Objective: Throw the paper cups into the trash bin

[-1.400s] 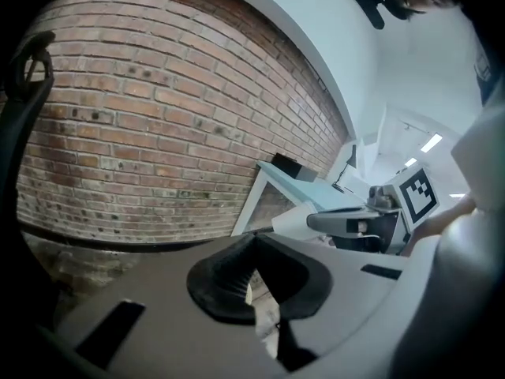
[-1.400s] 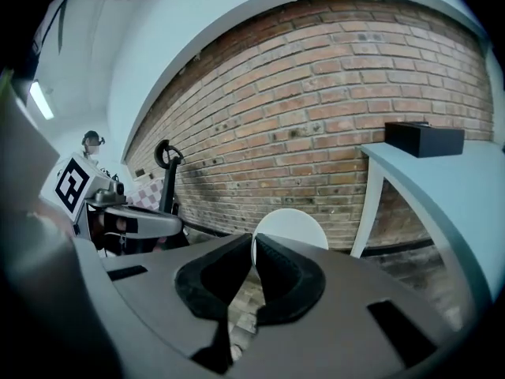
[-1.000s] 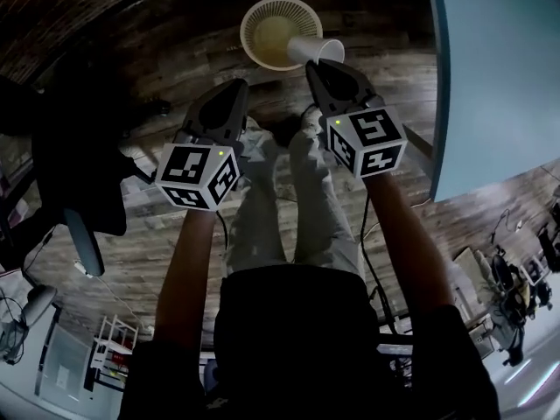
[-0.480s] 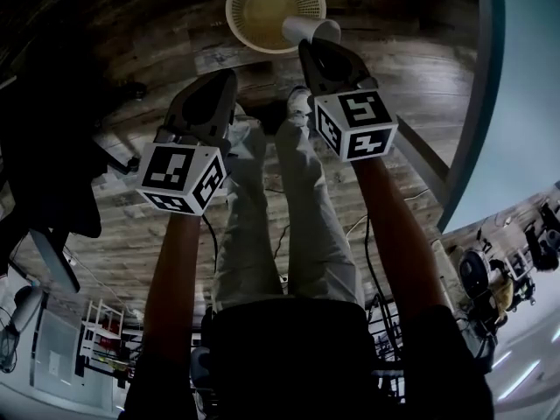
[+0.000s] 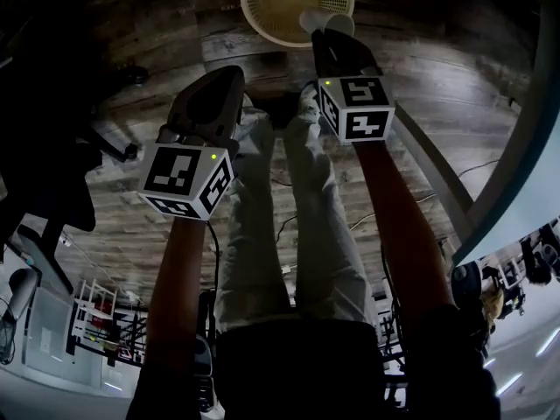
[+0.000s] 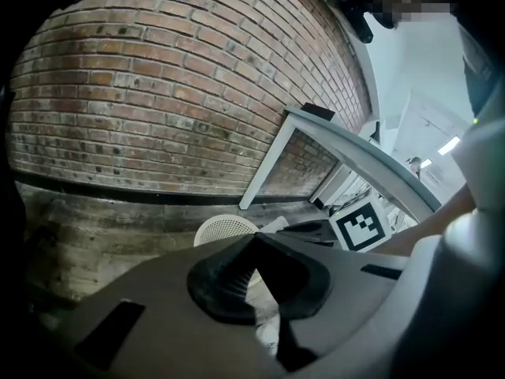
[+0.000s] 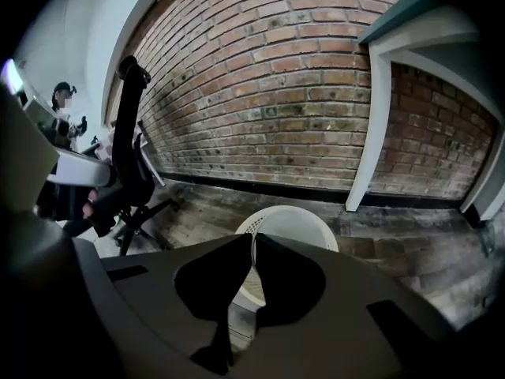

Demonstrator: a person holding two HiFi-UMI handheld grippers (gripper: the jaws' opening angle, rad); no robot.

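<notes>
Paper cup (image 5: pixel 330 22) is pinched by its wall in the right gripper (image 7: pixel 252 242). Those two fingers (image 7: pixel 209 283) are pressed almost together, with just a thin white edge of cup showing in the slit between them. The cup juts out past the fingertips, lying on its side. Right beyond those fingertips is the white perforated trash bin (image 5: pixel 293 7), and in the head view the cup overlaps its near rim. Whether cup and rim touch, I can't tell.

Over to the left gripper (image 6: pixel 256 249): its fingers (image 6: pixel 229 279) stand a little apart with nothing between them, only bin and floor showing through the gap. The bin sits ahead of them, a touch to the left. The cup is off to their right, apart from them. Wooden floor (image 5: pixel 464 68) lies under both pairs of fingers, and a brick wall (image 7: pixel 300 93) rises beyond the bin.
</notes>
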